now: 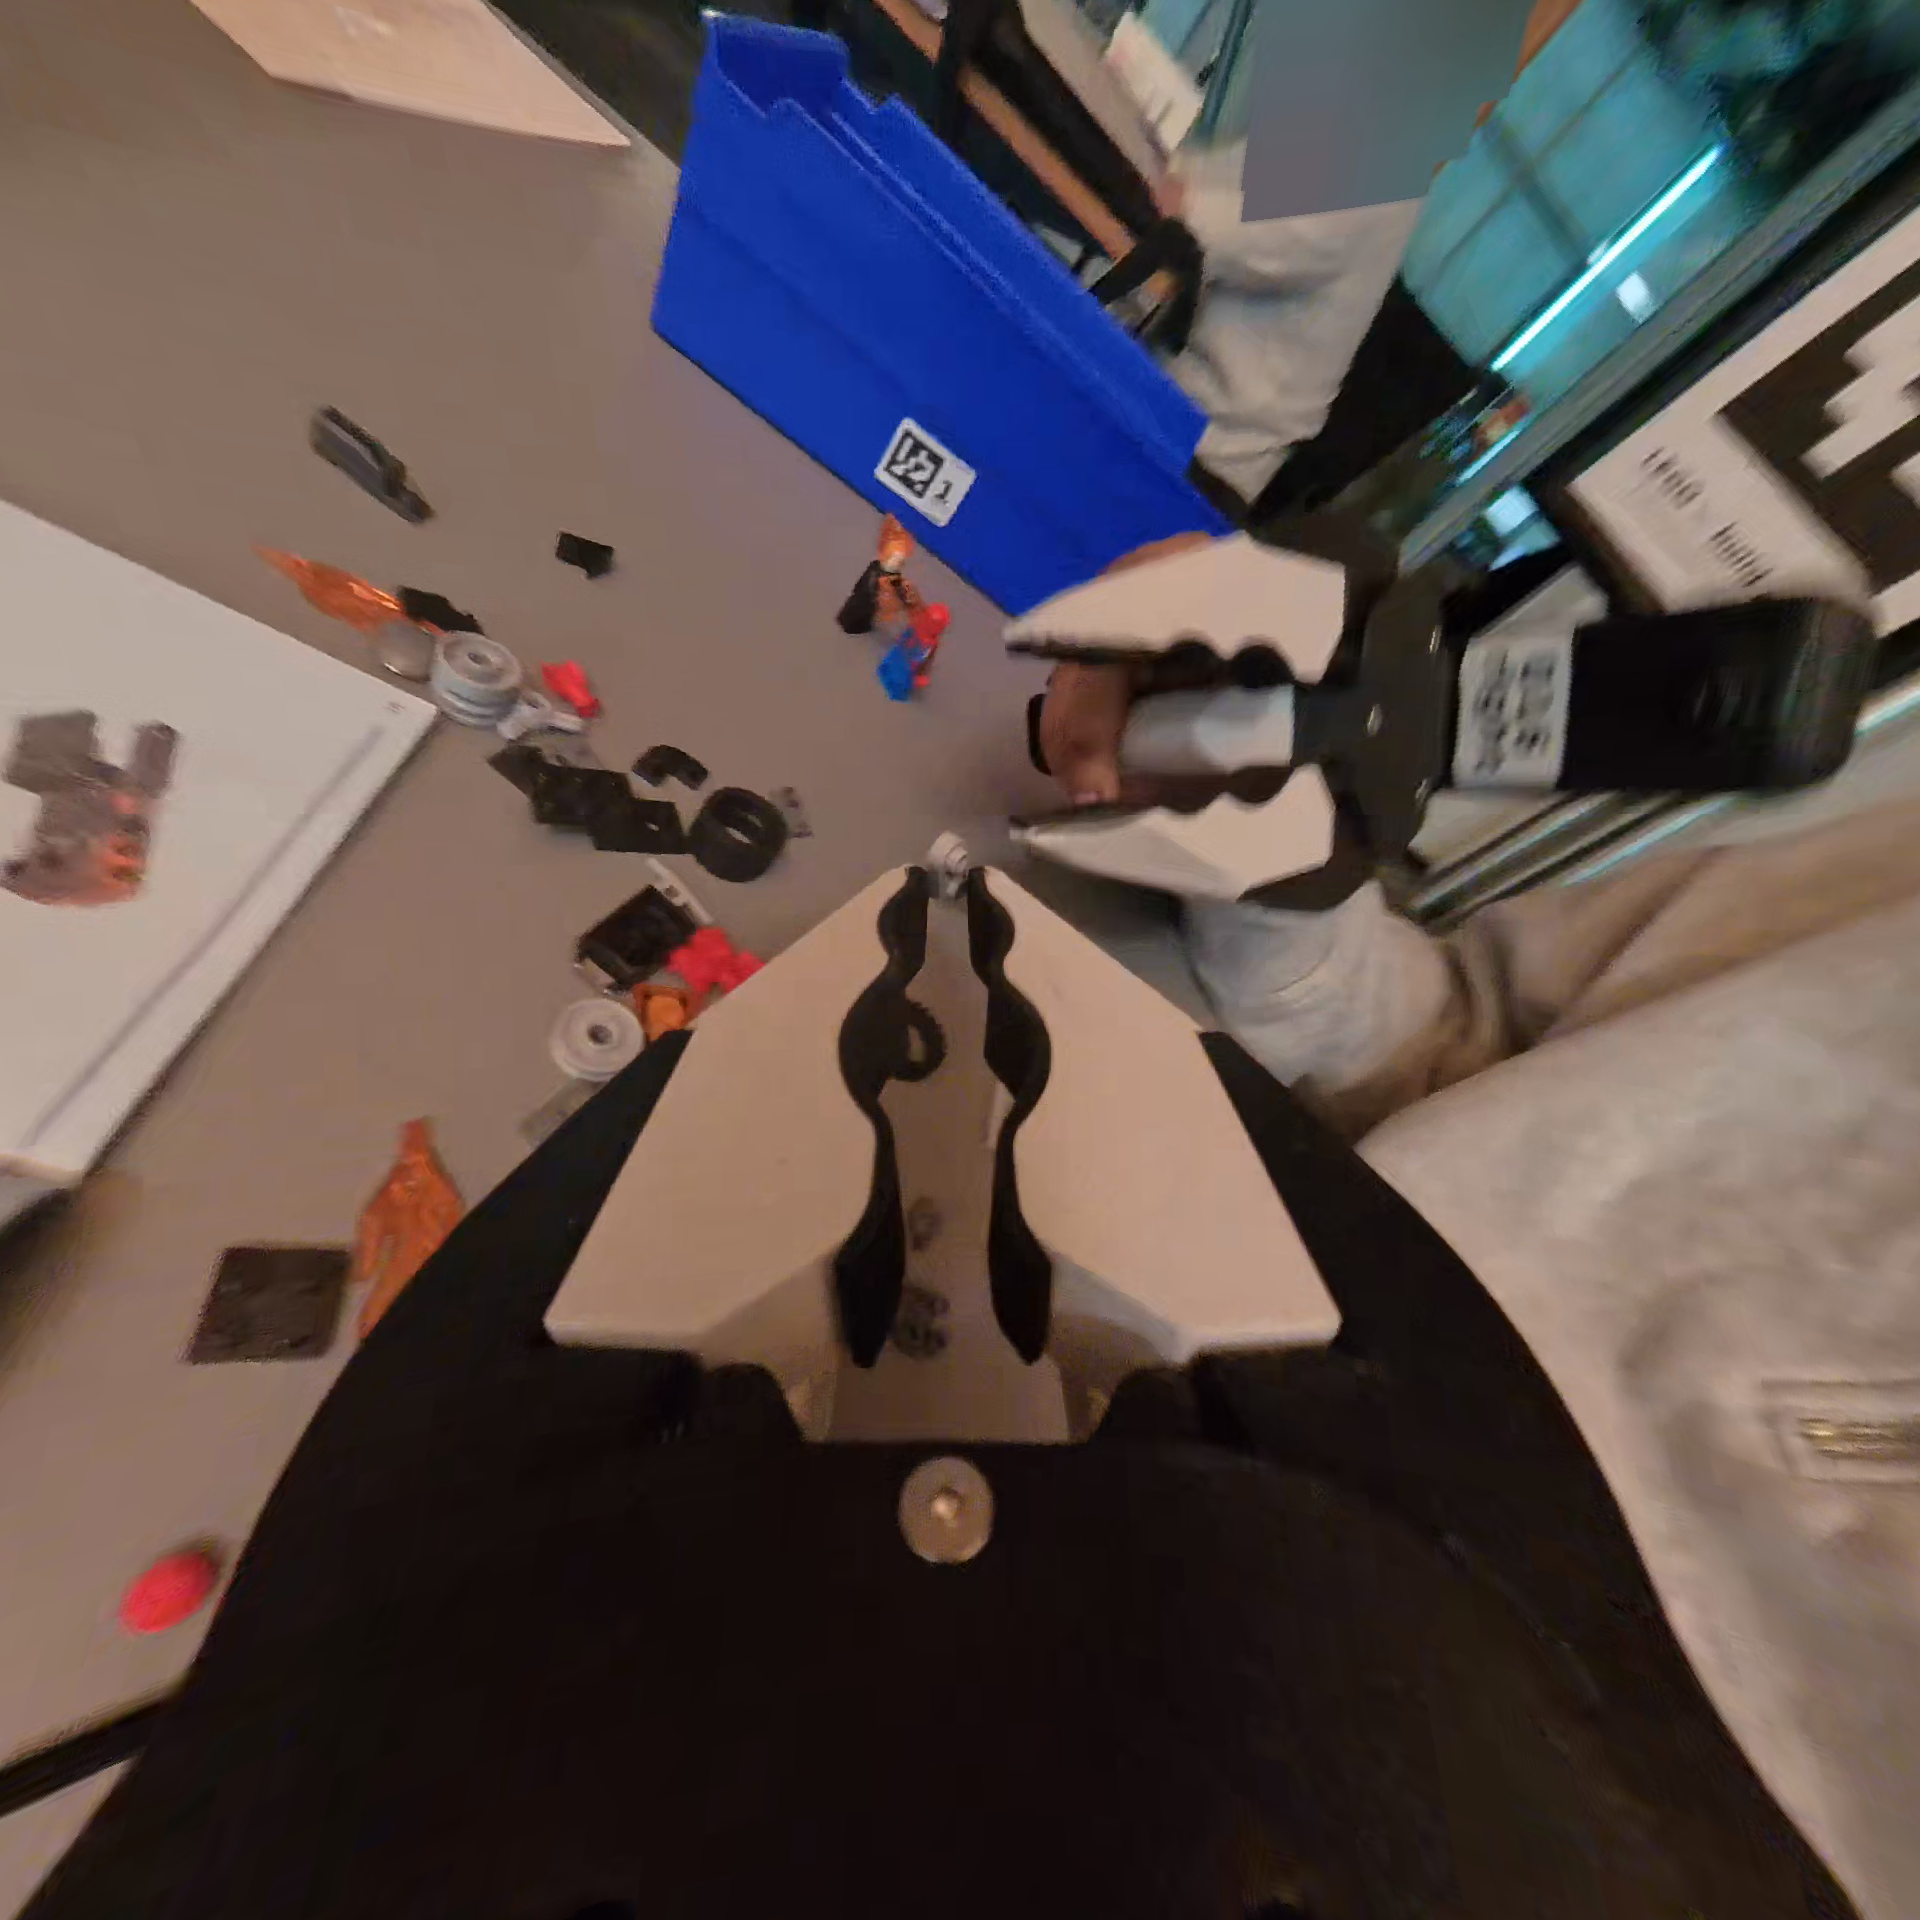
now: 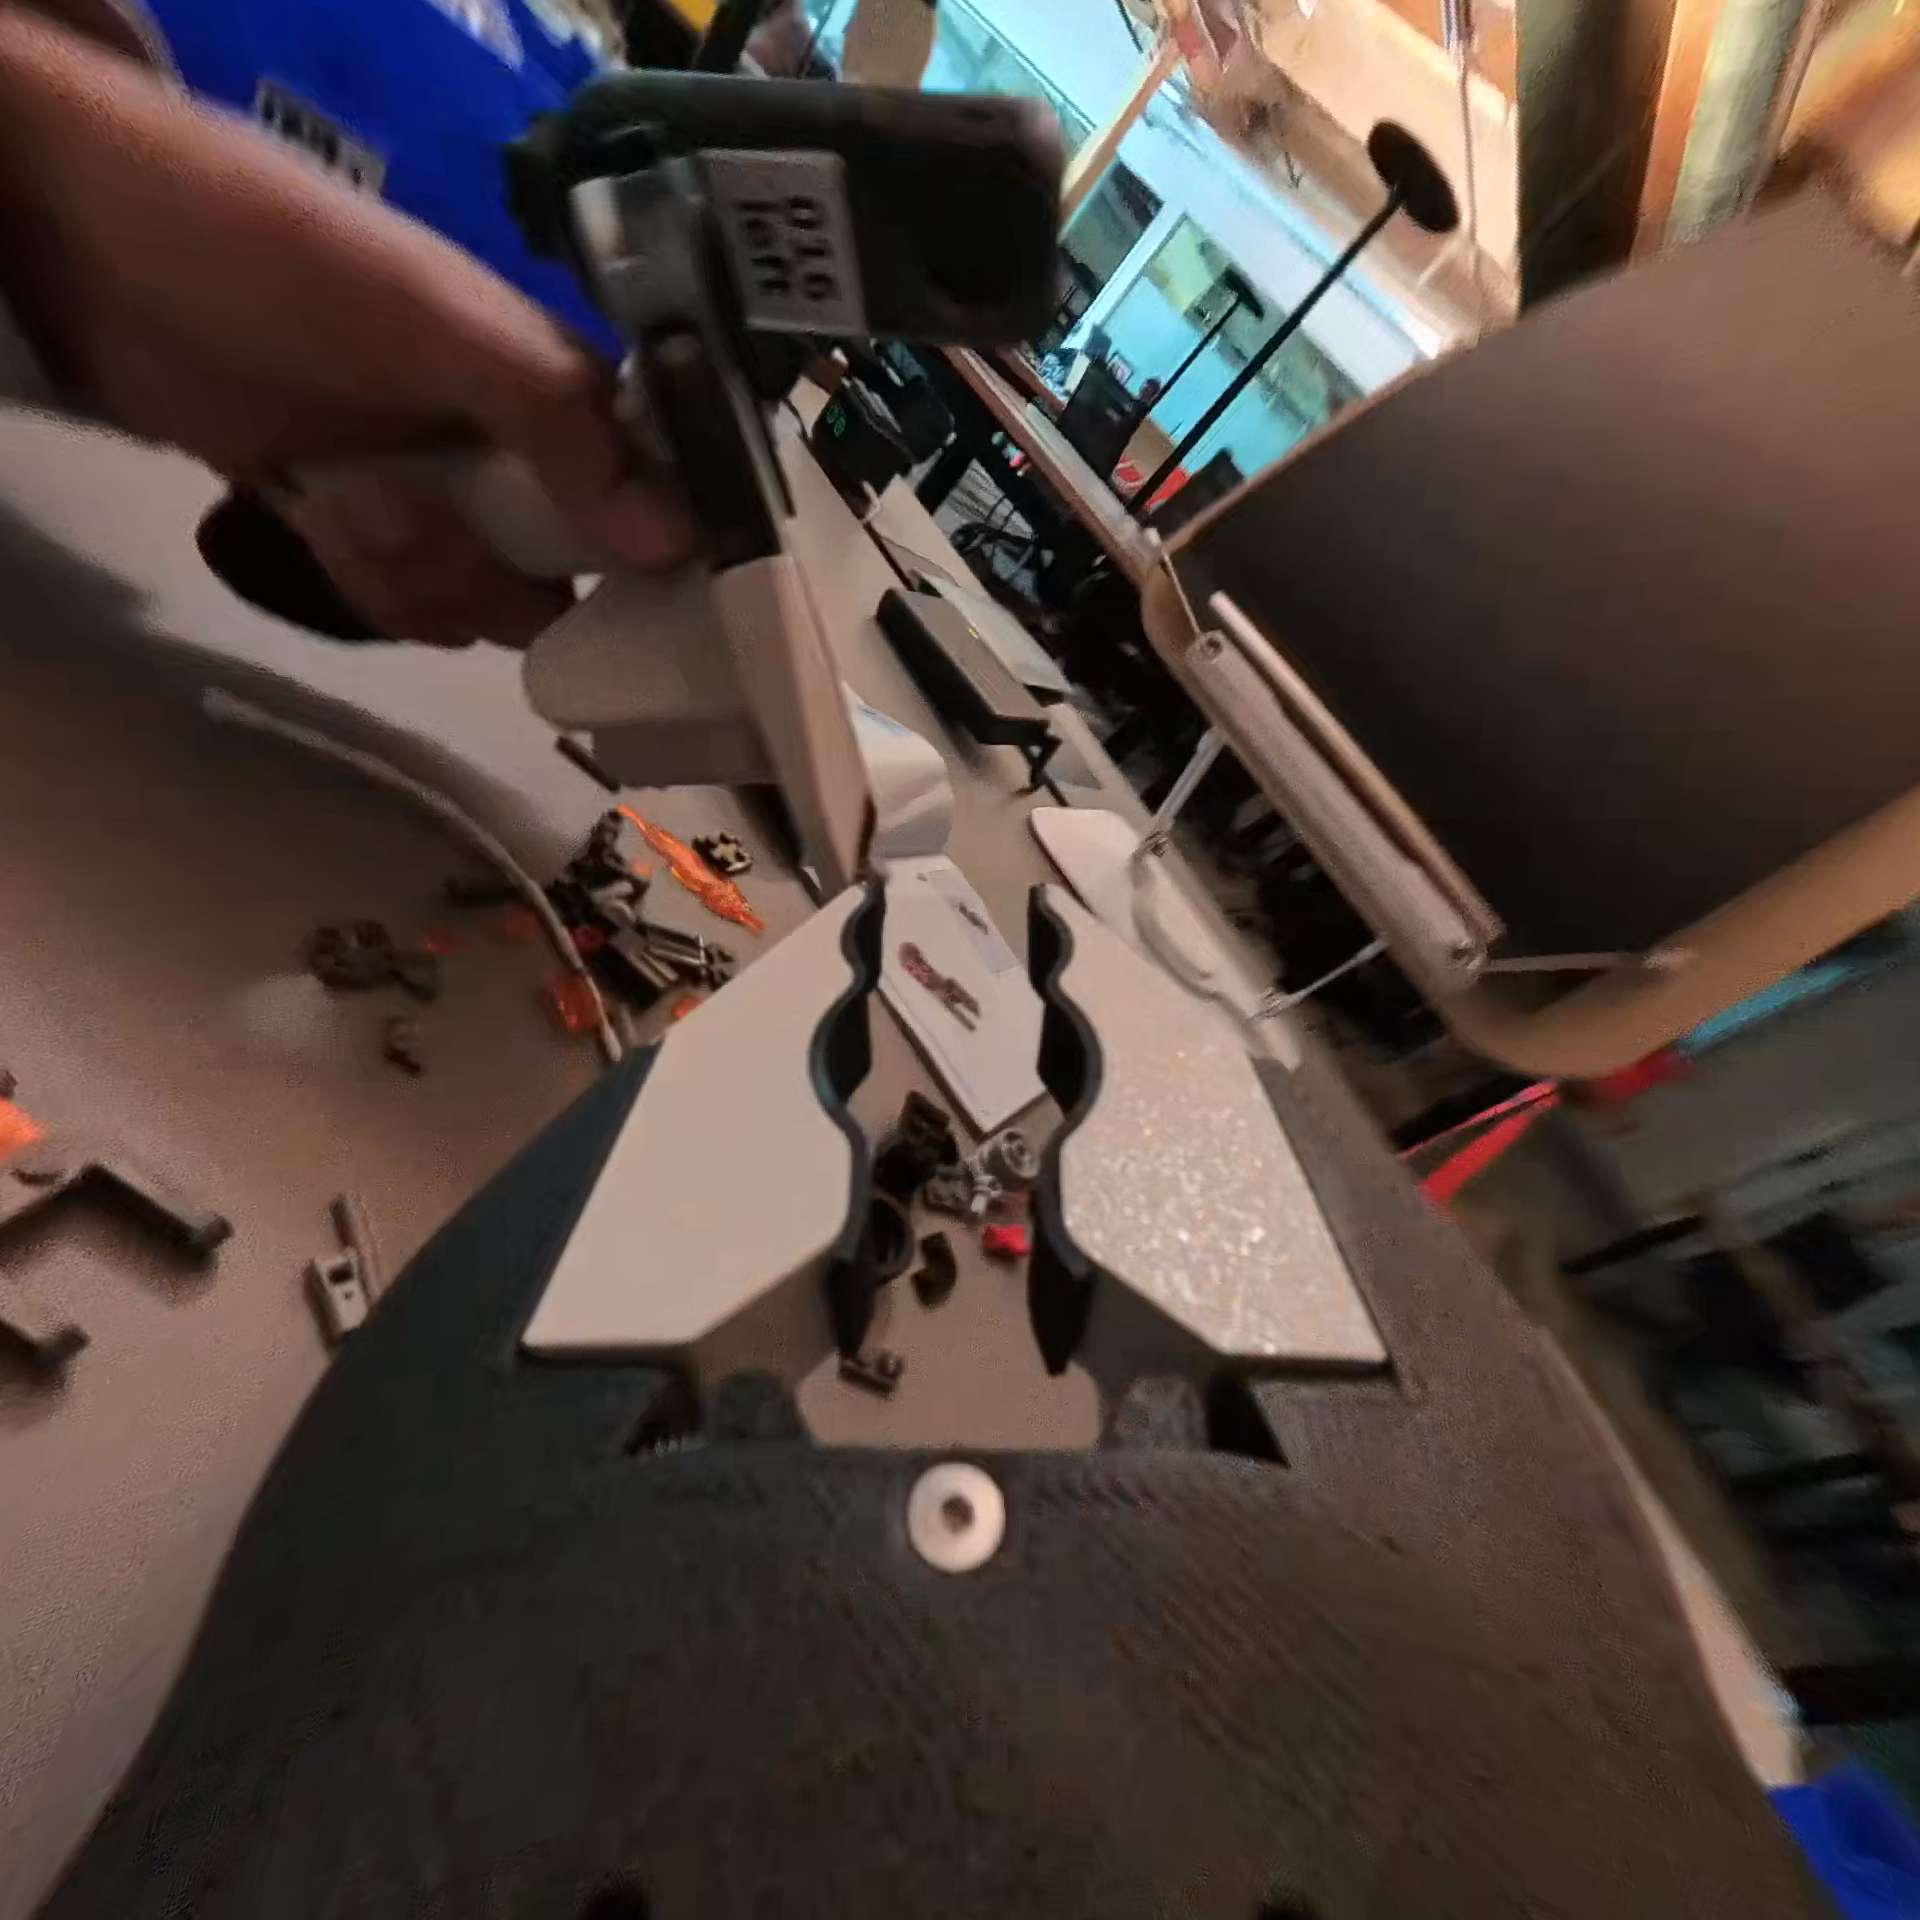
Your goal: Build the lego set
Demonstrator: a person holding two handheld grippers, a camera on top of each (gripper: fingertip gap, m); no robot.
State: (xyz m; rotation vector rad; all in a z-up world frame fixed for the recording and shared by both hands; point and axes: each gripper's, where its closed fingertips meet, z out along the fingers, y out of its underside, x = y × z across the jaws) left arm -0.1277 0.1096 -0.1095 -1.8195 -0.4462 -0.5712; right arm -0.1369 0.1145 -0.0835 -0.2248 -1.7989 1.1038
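Note:
My left gripper (image 1: pixel 945 881) is shut on a small grey lego piece (image 1: pixel 948 860), which is pinched at the very fingertips and held above the grey table (image 1: pixel 312 312). My right gripper (image 2: pixel 954 899) is open and empty. In the left wrist view it (image 1: pixel 1023 732) hangs just right of the grey piece with its tips pointing left. In the right wrist view the left gripper (image 2: pixel 847 847) comes down from the upper left, its tips close to my right gripper's left fingertip (image 2: pixel 868 904). Loose pieces lie on the table: a black tyre (image 1: pixel 740 834), grey wheels (image 1: pixel 475 673), red bits (image 1: pixel 712 958) and orange flame parts (image 1: pixel 405 1216).
A blue bin (image 1: pixel 894 312) stands at the back. Two minifigures (image 1: pixel 904 623) stand in front of it. An instruction booklet (image 1: pixel 156 831) lies at the left and also shows in the right wrist view (image 2: pixel 966 997). A black plate (image 1: pixel 272 1304) and a red piece (image 1: pixel 166 1590) lie near. A chair (image 2: pixel 1558 623) stands to the right.

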